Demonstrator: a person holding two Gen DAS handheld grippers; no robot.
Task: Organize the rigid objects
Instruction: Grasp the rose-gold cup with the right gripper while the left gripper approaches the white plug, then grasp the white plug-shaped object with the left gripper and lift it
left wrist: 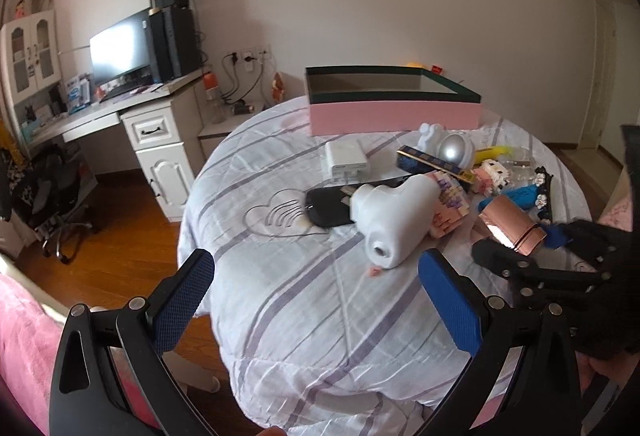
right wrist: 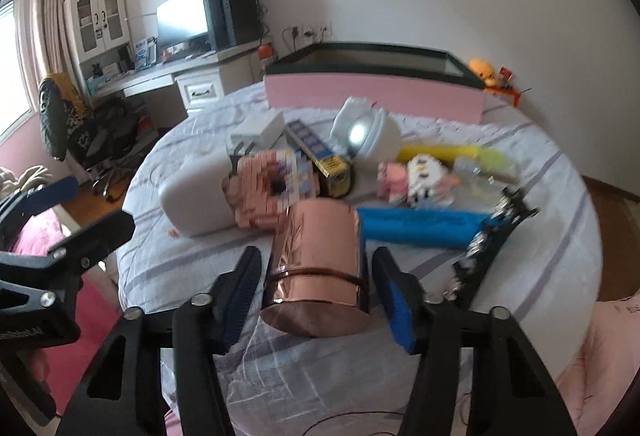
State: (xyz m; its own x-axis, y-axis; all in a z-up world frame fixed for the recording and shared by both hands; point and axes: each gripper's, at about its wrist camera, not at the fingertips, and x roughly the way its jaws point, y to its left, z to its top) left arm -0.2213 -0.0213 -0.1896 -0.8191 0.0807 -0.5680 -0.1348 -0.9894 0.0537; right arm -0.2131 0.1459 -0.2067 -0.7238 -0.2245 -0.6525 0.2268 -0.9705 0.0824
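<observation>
Right gripper [right wrist: 316,288]: your jaws flank the copper can [right wrist: 316,256], one blue pad on each side. A thin gap shows at both pads, so you straddle it without pressing. The can lies on its side on the quilt [right wrist: 520,276], flat end toward you, a dark band around its body.

Left gripper [left wrist: 316,296]: your jaws stand wide, nothing between them, only striped quilt [left wrist: 300,316] below.

Ahead of your right gripper, item by item:
- Blue tube [right wrist: 420,228], lying just right of the can's far end.
- Pink brick toy [right wrist: 264,192], touching the can's far left edge.
- White heart case [right wrist: 196,200], left of the brick toy and against it.
- Dark strip with silver charms [right wrist: 488,252], right of the tube, running back toward your right finger.
- Small brick figures [right wrist: 416,180], beyond the tube.
- Yellow item [right wrist: 452,154], behind the figures; too blurred to identify.
- Blue-and-gold box [right wrist: 320,152], beyond the brick toy.
- White globe lamp [right wrist: 366,134], behind that box.
- White charger [right wrist: 260,130], far left of the lamp.
- Pink bin [right wrist: 376,96], open-topped with a dark rim, at the far edge of the table.

Ahead of your left gripper: the heart case [left wrist: 396,220] lies nearest, a black pouch [left wrist: 328,208] to its left, touching it. The can [left wrist: 514,226] sits to the right, in your other gripper [left wrist: 520,248].
</observation>
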